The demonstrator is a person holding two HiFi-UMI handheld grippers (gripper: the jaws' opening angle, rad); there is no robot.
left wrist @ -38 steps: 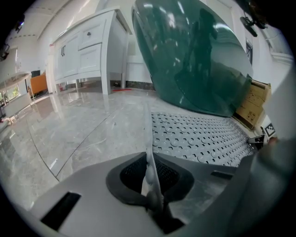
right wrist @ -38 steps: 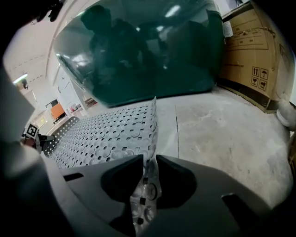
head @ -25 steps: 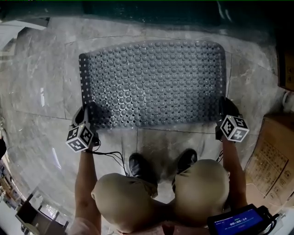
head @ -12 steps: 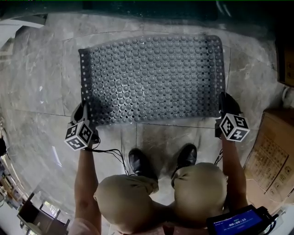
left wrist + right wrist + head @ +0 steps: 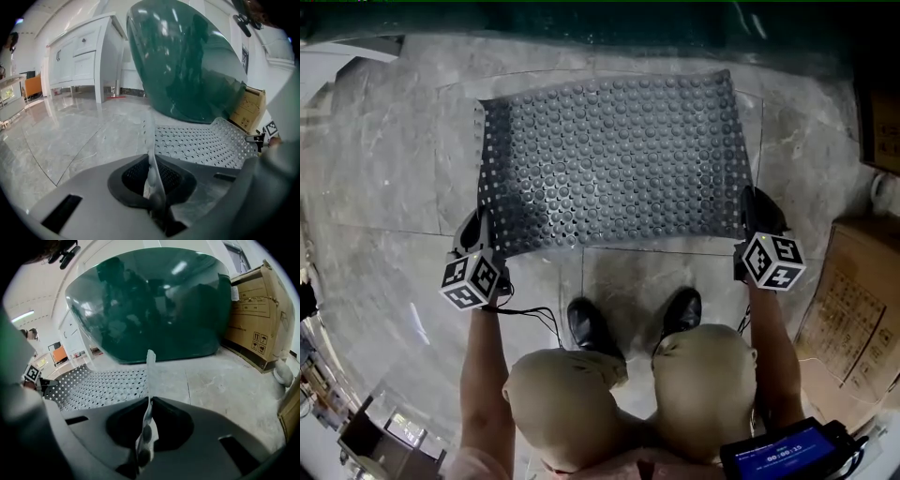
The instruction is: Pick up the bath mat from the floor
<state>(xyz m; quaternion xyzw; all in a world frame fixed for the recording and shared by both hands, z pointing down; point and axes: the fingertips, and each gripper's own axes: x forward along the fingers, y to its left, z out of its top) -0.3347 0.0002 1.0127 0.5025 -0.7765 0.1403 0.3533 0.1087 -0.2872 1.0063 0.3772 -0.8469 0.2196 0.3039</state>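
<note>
Bath mat [image 5: 614,169], long axis left-right

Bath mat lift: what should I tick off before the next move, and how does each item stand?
1. Near-left corner pinched by left gripper: ok.
2. Near-right corner pinched by right gripper: ok.
3. Near edge of bath mat off the floor: ok.
4. Far edge off the floor: not ok, it seems to rest there.
5. Both shoes clear of the mat: ok.
6. Far edge clear of green tub: cannot tell.
</note>
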